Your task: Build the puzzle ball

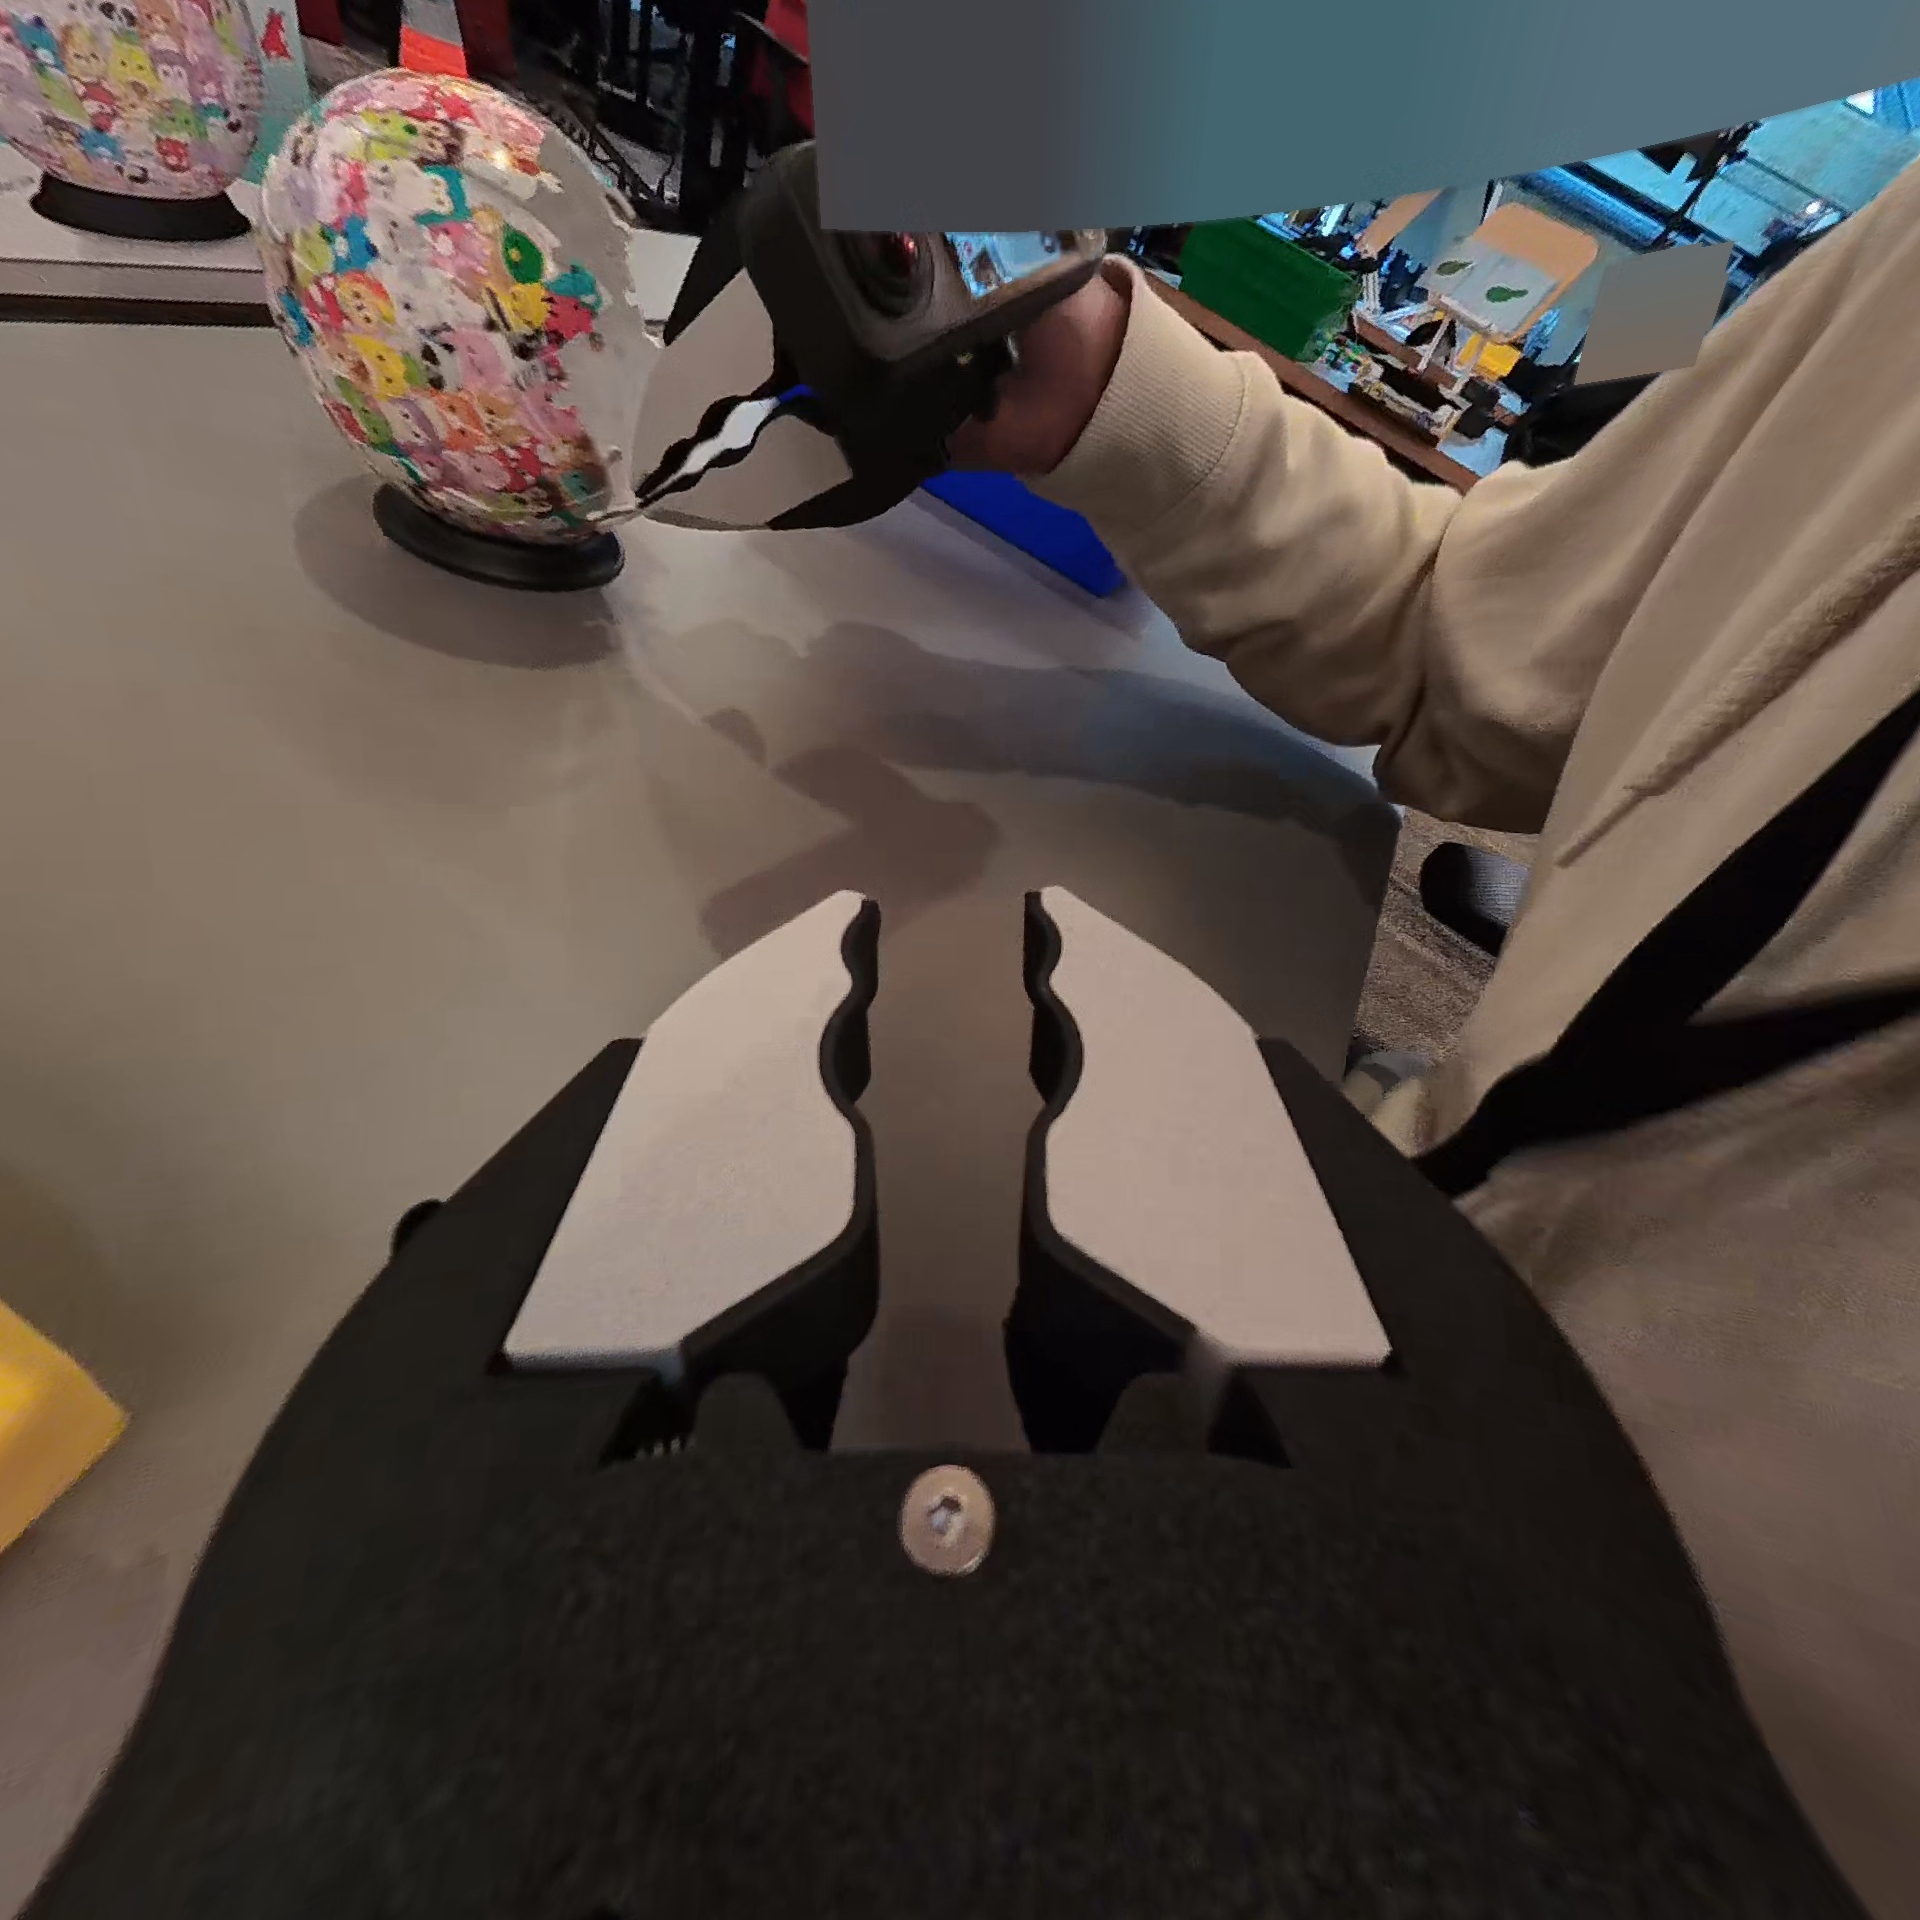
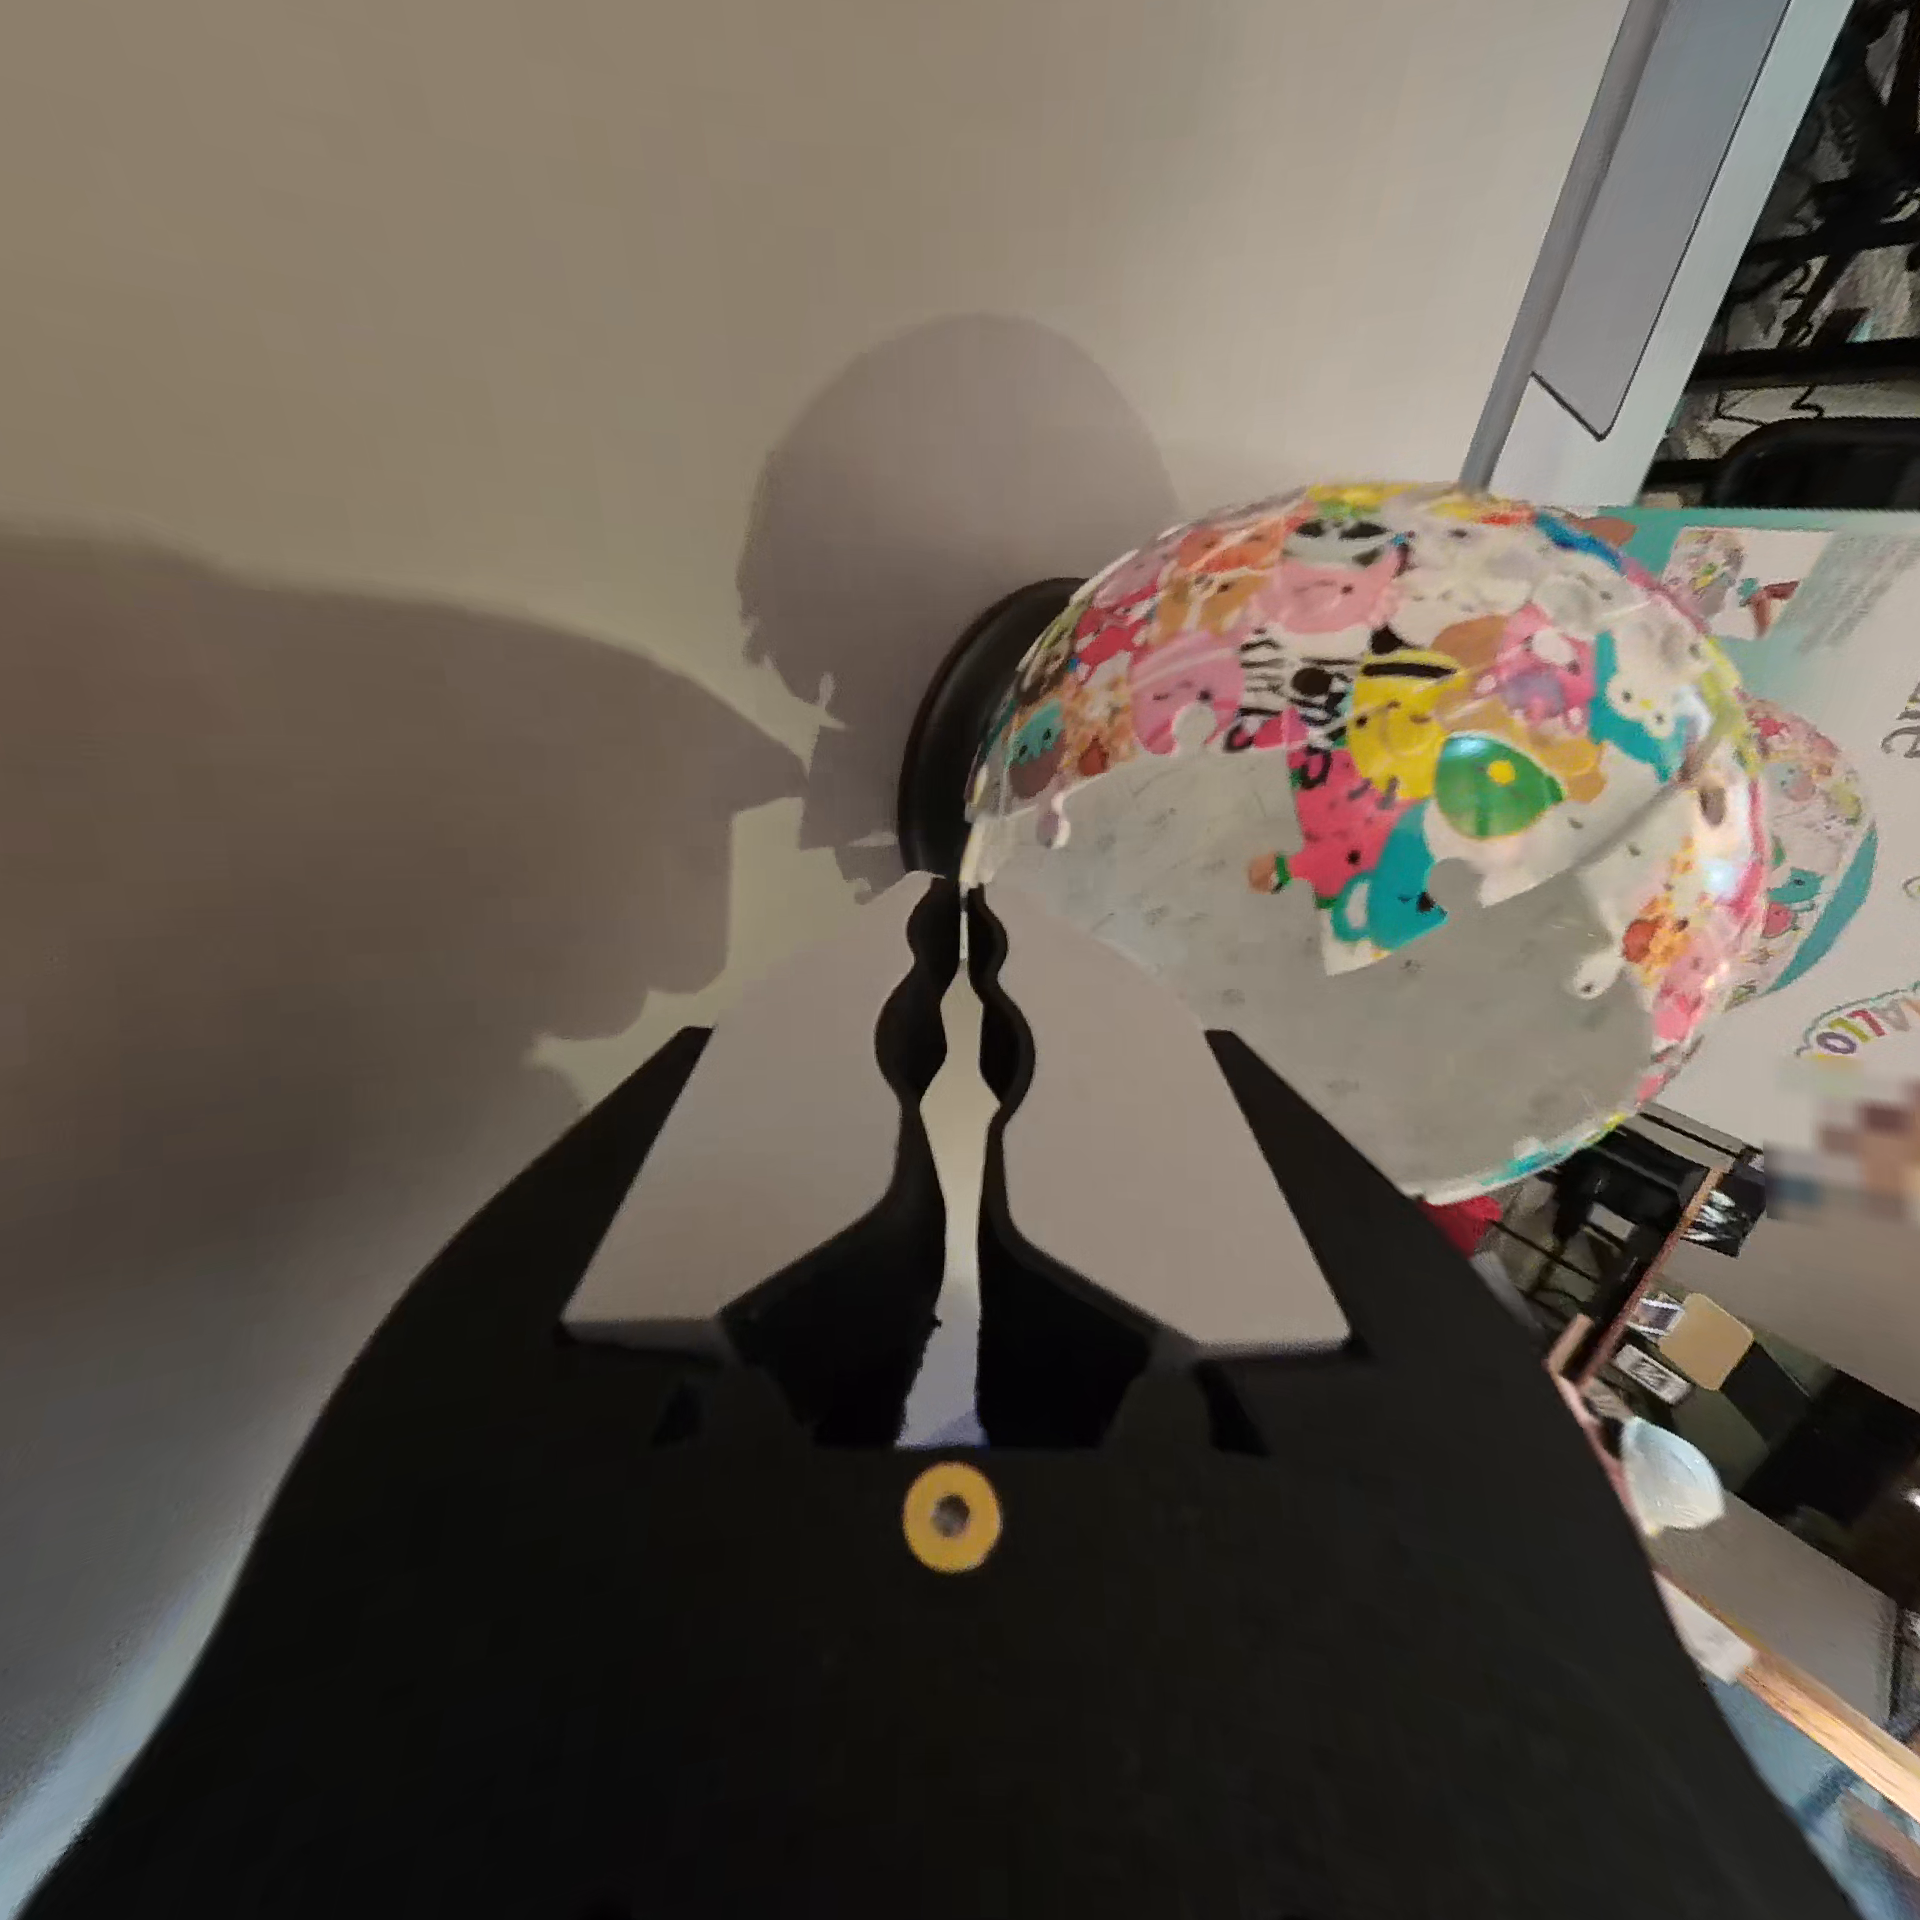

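Observation:
A partly built puzzle ball (image 1: 436, 312) with colourful cartoon figures stands on a black ring stand (image 1: 499, 545) at the far left of the grey table. In the right wrist view the ball (image 2: 1403, 727) shows its pale hollow inside through an open part. My right gripper (image 2: 961, 904) is shut on a thin pale puzzle piece (image 2: 966, 920), seen edge-on, right at the ball's lower rim by the stand (image 2: 951, 727). It also shows in the left wrist view (image 1: 639, 499). My left gripper (image 1: 951, 914) is open and empty above bare table, well away from the ball.
The puzzle's box (image 1: 125, 94), with a picture of a whole ball, stands behind the ball at the back left. A yellow object (image 1: 42, 1423) lies at the left edge. A blue object (image 1: 1029, 520) lies under a cream sleeve (image 1: 1351, 540). The table's edge runs on the right. My hands' fingertips stand some 25 centimeters from each other.

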